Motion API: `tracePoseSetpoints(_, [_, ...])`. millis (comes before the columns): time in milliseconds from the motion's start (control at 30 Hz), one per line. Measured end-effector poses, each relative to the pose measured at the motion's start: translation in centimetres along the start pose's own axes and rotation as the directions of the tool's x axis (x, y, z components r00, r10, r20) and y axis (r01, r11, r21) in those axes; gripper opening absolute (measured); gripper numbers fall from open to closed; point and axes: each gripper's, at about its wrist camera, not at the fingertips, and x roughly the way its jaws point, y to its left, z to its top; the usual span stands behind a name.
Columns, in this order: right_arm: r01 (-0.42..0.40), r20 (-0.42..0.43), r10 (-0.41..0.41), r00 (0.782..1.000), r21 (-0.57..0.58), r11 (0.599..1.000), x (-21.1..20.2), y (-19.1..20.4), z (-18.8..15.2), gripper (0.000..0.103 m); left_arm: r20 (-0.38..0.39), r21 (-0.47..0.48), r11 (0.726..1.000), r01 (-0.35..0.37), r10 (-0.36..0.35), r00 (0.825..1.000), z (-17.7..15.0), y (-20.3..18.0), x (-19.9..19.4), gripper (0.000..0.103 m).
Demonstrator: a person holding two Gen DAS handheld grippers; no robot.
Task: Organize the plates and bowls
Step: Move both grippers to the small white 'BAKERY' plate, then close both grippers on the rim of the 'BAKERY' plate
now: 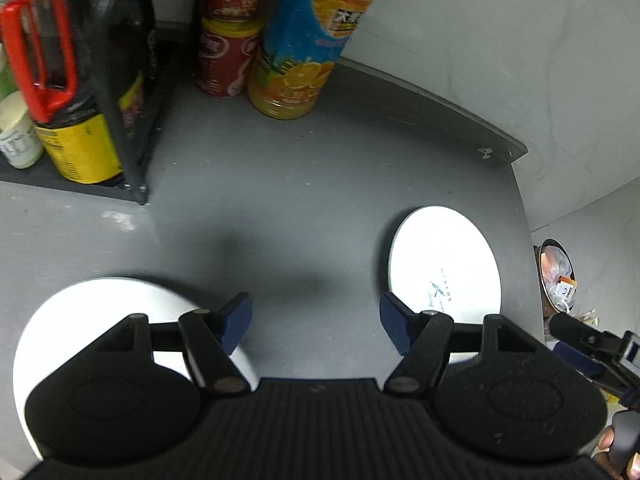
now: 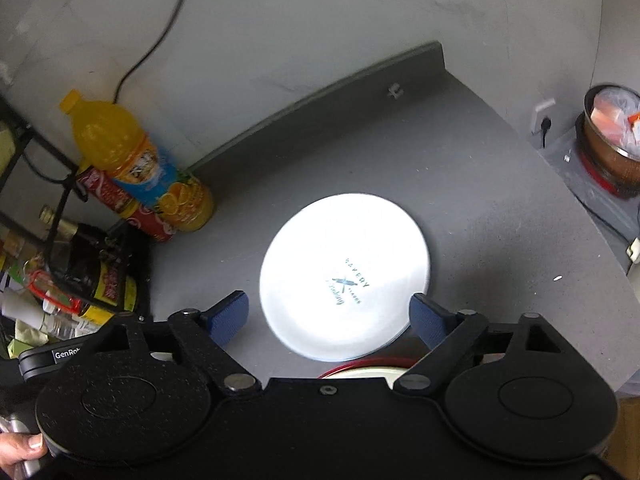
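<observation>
A white plate with a printed logo point(image 2: 346, 276) lies flat on the grey table point(image 2: 500, 200); it also shows in the left wrist view point(image 1: 444, 264) at the right. A second white dish point(image 1: 120, 312) lies at the lower left, partly hidden under my left gripper. A red-rimmed white dish point(image 2: 366, 370) peeks out under my right gripper. My left gripper point(image 1: 316, 326) is open and empty above bare table between the two white dishes. My right gripper point(image 2: 330, 318) is open and empty, its fingers on either side of the logo plate's near edge, above it.
An orange juice bottle point(image 1: 308, 36) and red cans point(image 1: 224, 32) stand at the back by the wall. A black rack point(image 1: 120, 92) with bottles stands at the left. A trash bin point(image 2: 612, 136) sits beyond the table's right edge. The right gripper shows in the left view point(image 1: 596, 356).
</observation>
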Motion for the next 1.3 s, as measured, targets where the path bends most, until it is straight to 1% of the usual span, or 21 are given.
tracePoseSetpoints(67, [-0.005, -0.02, 0.005, 1.0, 0.016, 1.0, 0.8, -0.9, 0.4, 0.075, -0.003, -0.016, 1.0, 0.007, -0.007, 1.0, 0.1, -0.6, 0.8, 0.068])
tracePoseSetpoints(100, [-0.006, -0.029, 0.007, 1.0, 0.025, 1.0, 1.2, -1.3, 0.6, 0.073, -0.006, -0.025, 1.0, 0.012, -0.012, 1.0, 0.1, -0.8, 1.2, 0.065])
tracePoseSetpoints(167, [-0.009, -0.051, 0.011, 0.999, 0.049, 0.999, 2.0, -2.2, 1.0, 0.067, -0.014, -0.045, 0.999, 0.03, -0.031, 0.999, 0.2, -1.3, 2.0, 0.063])
tracePoseSetpoints(267, [-0.011, -0.084, 0.016, 0.996, 0.066, 0.998, 3.2, -3.3, 1.6, 0.061, -0.021, -0.077, 0.996, 0.052, -0.053, 0.998, 0.4, -2.0, 3.2, 0.055])
tracePoseSetpoints(400, [-0.015, -0.123, 0.028, 0.992, 0.099, 0.995, 4.7, -4.8, 2.5, 0.054, -0.038, -0.124, 0.989, 0.081, -0.086, 0.996, 0.6, -2.9, 5.1, 0.04])
tracePoseSetpoints(467, [-0.013, -0.146, 0.03, 0.989, 0.113, 0.993, 5.5, -5.6, 2.9, 0.049, -0.048, -0.144, 0.986, 0.085, -0.093, 0.994, 0.6, -3.4, 6.1, 0.036])
tracePoseSetpoints(533, [-0.013, -0.174, 0.034, 0.984, 0.121, 0.993, 6.3, -6.2, 3.2, 0.045, -0.057, -0.155, 0.984, 0.091, -0.101, 0.993, 0.5, -3.8, 6.9, 0.029])
tracePoseSetpoints(667, [-0.014, -0.216, 0.04, 0.976, 0.12, 0.993, 7.6, -7.2, 3.6, 0.041, -0.067, -0.175, 0.98, 0.096, -0.109, 0.992, 0.4, -4.4, 8.4, 0.026])
tracePoseSetpoints(800, [-0.001, -0.24, 0.026, 0.97, 0.104, 0.995, 8.5, -7.9, 3.7, 0.04, -0.077, -0.198, 0.976, 0.094, -0.111, 0.991, 0.2, -4.7, 9.6, 0.021])
tracePoseSetpoints(1000, [0.001, -0.285, 0.024, 0.958, 0.088, 0.996, 10.3, -8.5, 3.5, 0.036, -0.095, -0.215, 0.974, 0.075, -0.097, 0.991, 0.0, -5.0, 11.1, 0.016])
tracePoseSetpoints(1067, [0.003, -0.296, 0.022, 0.955, 0.085, 0.996, 10.8, -8.7, 3.5, 0.033, -0.104, -0.218, 0.974, 0.067, -0.091, 0.99, -0.1, -5.0, 11.6, 0.014])
tracePoseSetpoints(1167, [-0.01, -0.311, 0.03, 0.95, 0.068, 0.998, 11.4, -8.7, 3.4, 0.03, -0.114, -0.221, 0.973, 0.062, -0.089, 0.99, -0.4, -5.1, 12.3, 0.011])
tracePoseSetpoints(1200, [-0.008, -0.318, 0.027, 0.948, 0.061, 0.998, 11.6, -8.7, 3.4, 0.028, -0.117, -0.222, 0.973, 0.059, -0.087, 0.989, -0.5, -5.0, 12.6, 0.008])
tracePoseSetpoints(1233, [-0.021, -0.315, 0.038, 0.948, 0.057, 0.998, 11.7, -8.8, 3.4, 0.026, -0.119, -0.224, 0.973, 0.06, -0.088, 0.989, -0.6, -4.9, 12.8, 0.007])
tracePoseSetpoints(1300, [-0.036, -0.317, 0.049, 0.947, 0.046, 0.998, 11.8, -8.6, 3.6, 0.025, -0.118, -0.232, 0.97, 0.069, -0.098, 0.988, -0.6, -4.7, 12.9, 0.007])
